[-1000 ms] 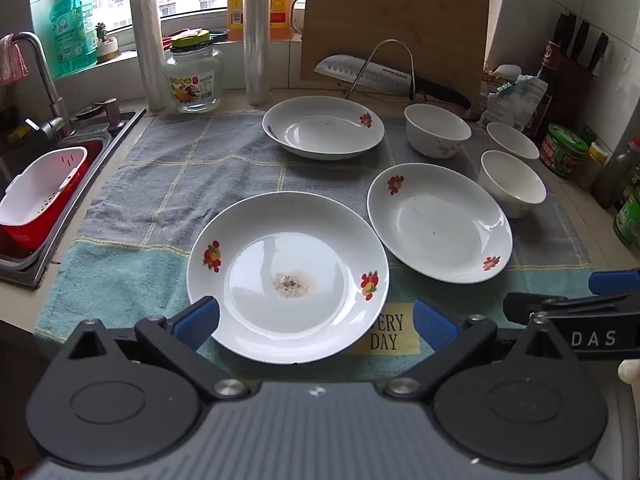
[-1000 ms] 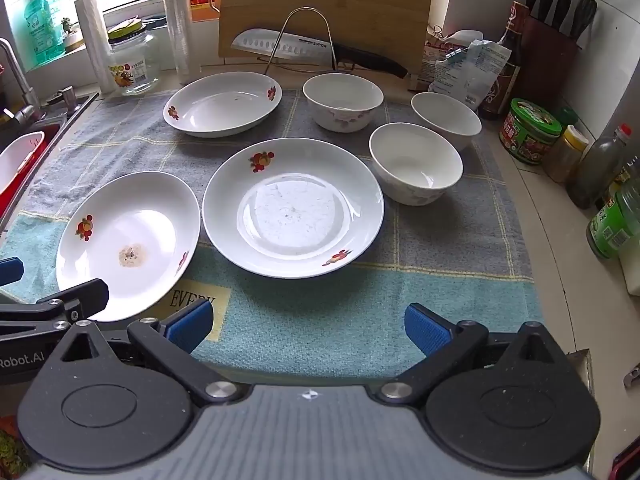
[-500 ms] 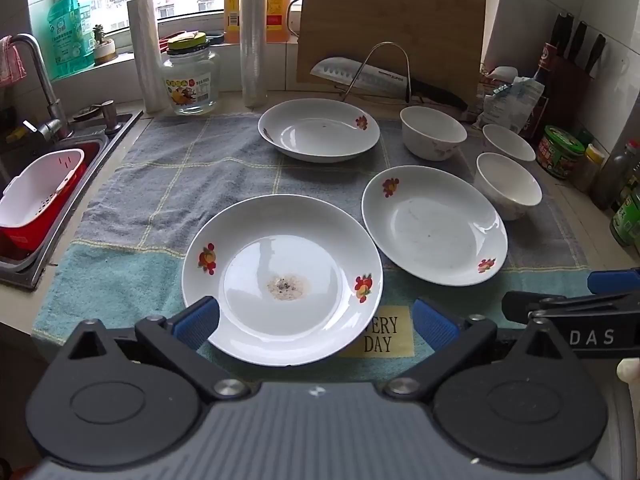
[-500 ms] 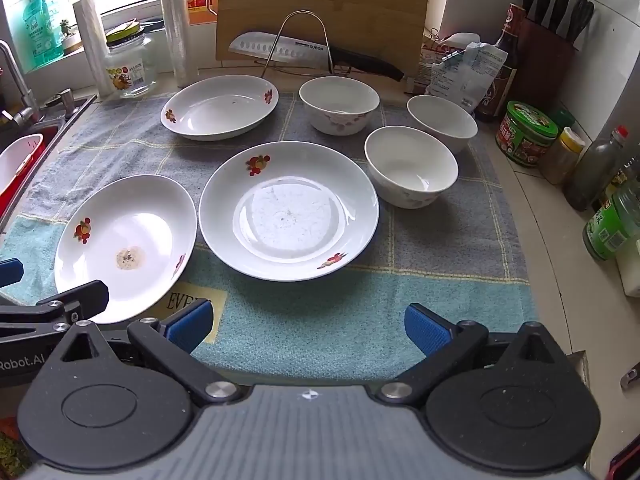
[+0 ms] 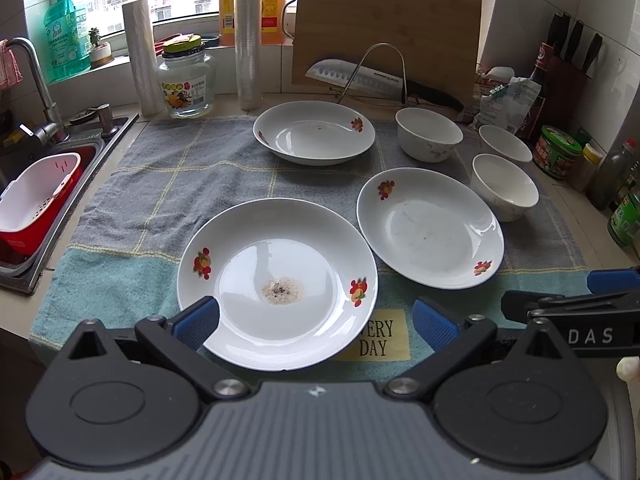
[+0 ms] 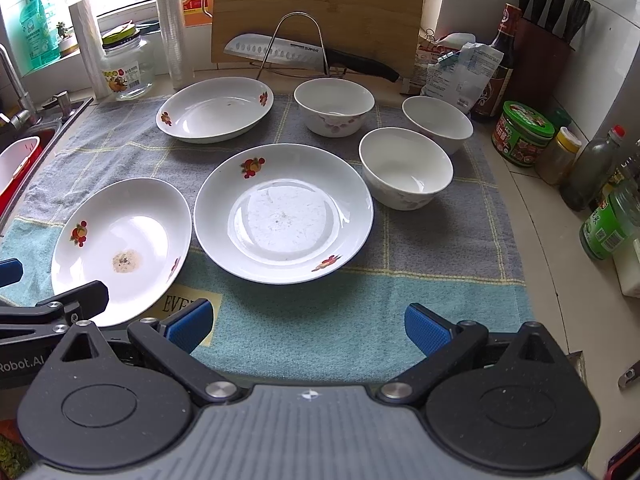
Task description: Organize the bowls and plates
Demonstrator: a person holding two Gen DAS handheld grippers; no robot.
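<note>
Left gripper fingers spread at soiled plate; right gripper fingers spread

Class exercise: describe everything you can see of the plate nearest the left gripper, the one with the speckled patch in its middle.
The near plate is round, white and glossy, ceramic by its look, shallow with a sloping rim. Two red-and-orange fruit motifs sit on opposite sides of the rim. A pale, dark-flecked residue patch marks its centre. It lies flat and upright on the towel, partly covering the yellow label. It sits between the open fingers of the left hand-held gripper, which does not visibly grip it, apart from the neighbouring plate.
</note>
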